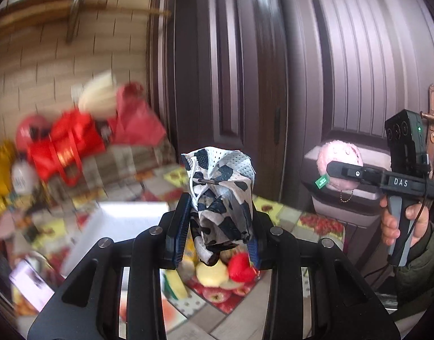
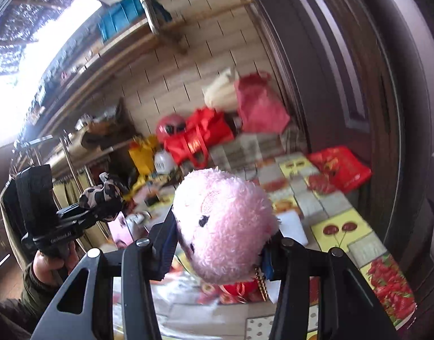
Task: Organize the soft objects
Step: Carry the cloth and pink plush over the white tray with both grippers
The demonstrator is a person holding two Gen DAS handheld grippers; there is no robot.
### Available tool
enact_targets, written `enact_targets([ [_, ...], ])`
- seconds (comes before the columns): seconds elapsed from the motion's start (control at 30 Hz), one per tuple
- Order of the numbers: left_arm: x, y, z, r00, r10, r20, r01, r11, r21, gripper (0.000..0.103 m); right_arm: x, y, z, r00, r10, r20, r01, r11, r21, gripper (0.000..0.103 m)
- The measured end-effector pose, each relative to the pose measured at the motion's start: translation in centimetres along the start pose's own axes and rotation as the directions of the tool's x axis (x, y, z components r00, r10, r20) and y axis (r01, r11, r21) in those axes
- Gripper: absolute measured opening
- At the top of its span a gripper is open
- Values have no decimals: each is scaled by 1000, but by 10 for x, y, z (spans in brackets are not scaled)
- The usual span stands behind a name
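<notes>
Jaws of the left gripper (image 1: pixel 217 226) grasp a crumpled patterned cloth (image 1: pixel 221 189); the right gripper (image 2: pixel 219 243) clamps a pink plush toy (image 2: pixel 225 223) above the table (image 2: pixel 341 232).

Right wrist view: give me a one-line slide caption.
Right claw shut on pink plush above fruit-print table; left claw holds camo cloth nearby.

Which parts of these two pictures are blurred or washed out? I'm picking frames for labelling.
Left wrist view: the red bags on the left smear with motion blur, while the patterned cloth stays sharp. Right wrist view: the window at upper left is blown out white; the pink plush toy is crisp.
</notes>
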State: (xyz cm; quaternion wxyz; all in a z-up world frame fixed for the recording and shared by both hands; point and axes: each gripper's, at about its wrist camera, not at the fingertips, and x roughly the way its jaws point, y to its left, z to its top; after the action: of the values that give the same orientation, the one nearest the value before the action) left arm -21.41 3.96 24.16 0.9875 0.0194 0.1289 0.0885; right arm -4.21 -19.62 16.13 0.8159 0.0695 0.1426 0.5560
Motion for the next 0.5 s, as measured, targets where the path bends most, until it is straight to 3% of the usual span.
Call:
enact_targets([
  [0.23,-84,-8,75,980,132,147,-146,986,84,35,-46,29,67,984,40,175,-30,998,-56,48],
  [0.43,-156,-5,109,937,225,266,-257,962,90,35,-92,55,106,942,65,330,-30,993,-113,48],
  [0.5,-174,-4,117,915,275,295,-314,945,95,35,-104,60,114,927,73,367,-28,992,-127,48],
])
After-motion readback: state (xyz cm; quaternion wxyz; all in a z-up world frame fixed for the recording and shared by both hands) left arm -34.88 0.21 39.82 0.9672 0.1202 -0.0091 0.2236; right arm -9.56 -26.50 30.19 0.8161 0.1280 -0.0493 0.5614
